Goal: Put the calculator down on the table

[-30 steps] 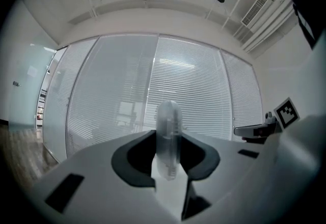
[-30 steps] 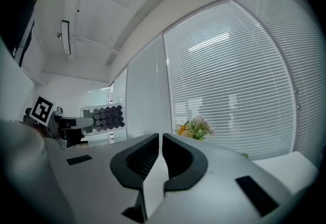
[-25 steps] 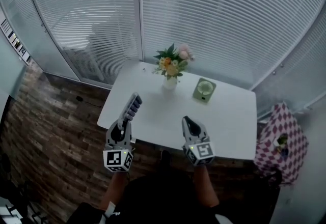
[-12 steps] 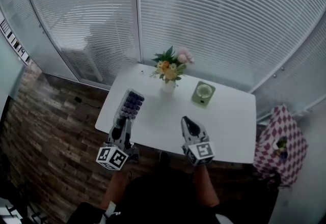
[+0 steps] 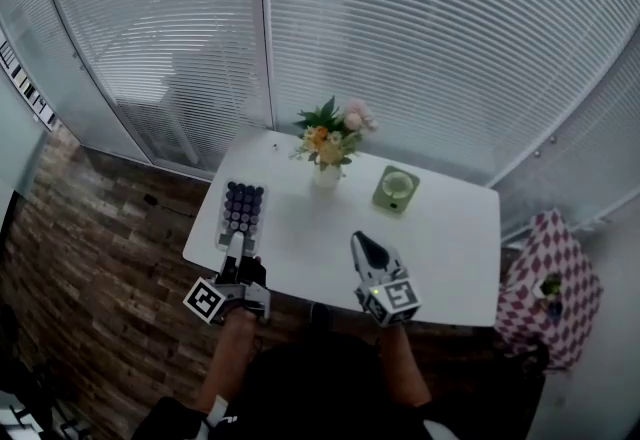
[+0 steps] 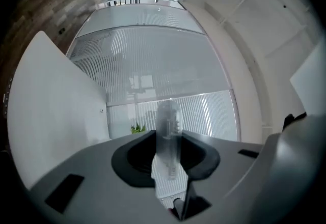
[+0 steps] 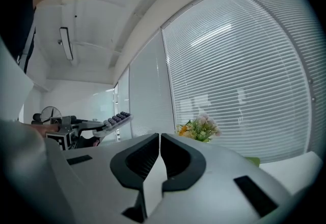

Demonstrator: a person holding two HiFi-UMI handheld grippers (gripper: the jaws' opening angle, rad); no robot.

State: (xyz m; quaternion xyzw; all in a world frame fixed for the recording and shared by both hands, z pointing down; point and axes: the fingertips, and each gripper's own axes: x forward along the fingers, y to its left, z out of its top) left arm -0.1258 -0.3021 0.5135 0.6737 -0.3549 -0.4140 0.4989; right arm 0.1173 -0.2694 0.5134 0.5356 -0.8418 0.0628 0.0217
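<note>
Your left gripper (image 5: 238,248) has its fingers clamped on the near short end of the calculator (image 5: 241,209). The calculator juts out keys-up over the left part of the white desk (image 5: 440,238), centre-left in the head view. In the right gripper view it appears to be held clear of the surface, with the far end slightly higher than the gripped end. Your right gripper (image 5: 364,246) sits at the desk's near edge, lower centre of the head view, with its fingers together and nothing between them.

The main risk is letting go too early. If you open the fingers while the calculator is above the surface, it drops, lands on an edge or corner, and may bounce or skid.

The calculator also lies close to the desk's left edge. Set down there, or nudged as you pull the fingers back, it could overhang and tip onto the floor.

Because you grip only one end, the far end may touch first and lever the body round in the fingers.

A drift toward the upper right of the head view would bring it near the vase of flowers (image 5: 327,143), which would topple easily.
</note>
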